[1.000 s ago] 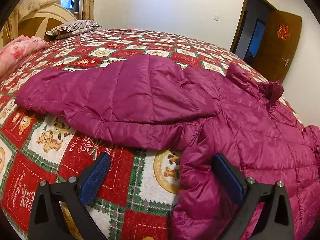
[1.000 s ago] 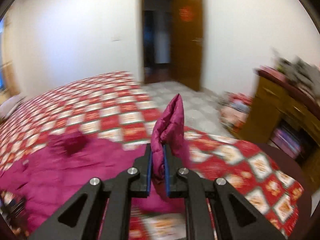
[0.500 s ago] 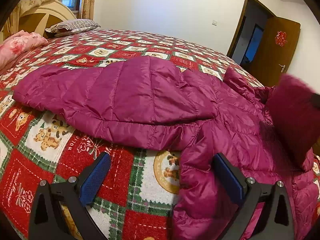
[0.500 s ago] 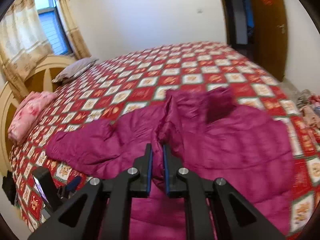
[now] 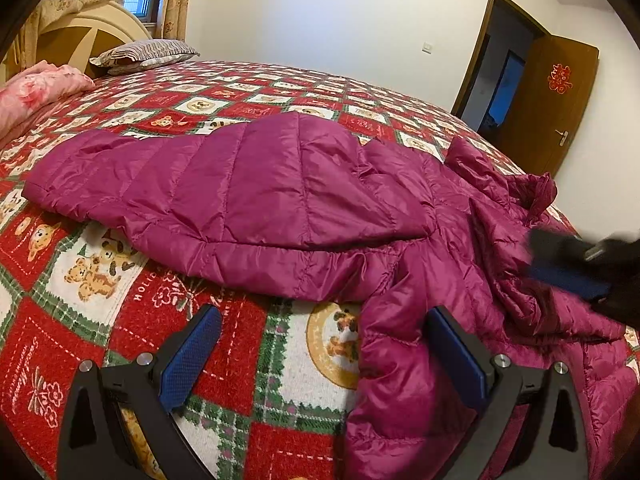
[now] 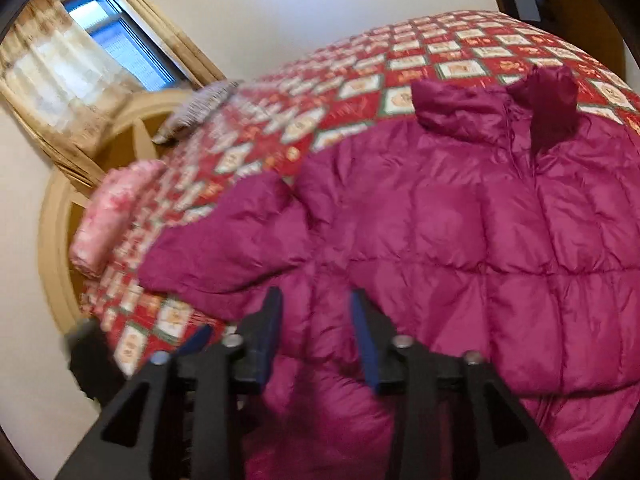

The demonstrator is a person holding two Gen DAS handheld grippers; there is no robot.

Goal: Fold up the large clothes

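Observation:
A large magenta quilted puffer jacket lies spread on the bed; it also fills the right wrist view. One sleeve stretches to the left. My left gripper is open and empty, low over the bedspread, with its right finger against the jacket's near edge. My right gripper is open and empty just above the jacket's lower body. It also shows blurred at the right edge of the left wrist view.
The bed has a red, white and green bear-patterned bedspread. A striped pillow and a folded pink quilt lie by the wooden headboard. An open wooden door stands at the far right.
My right gripper, shut on a fold of the jacket a second ago, has swung over the jacket, opened and let the fabric go. The left gripper has barely moved.

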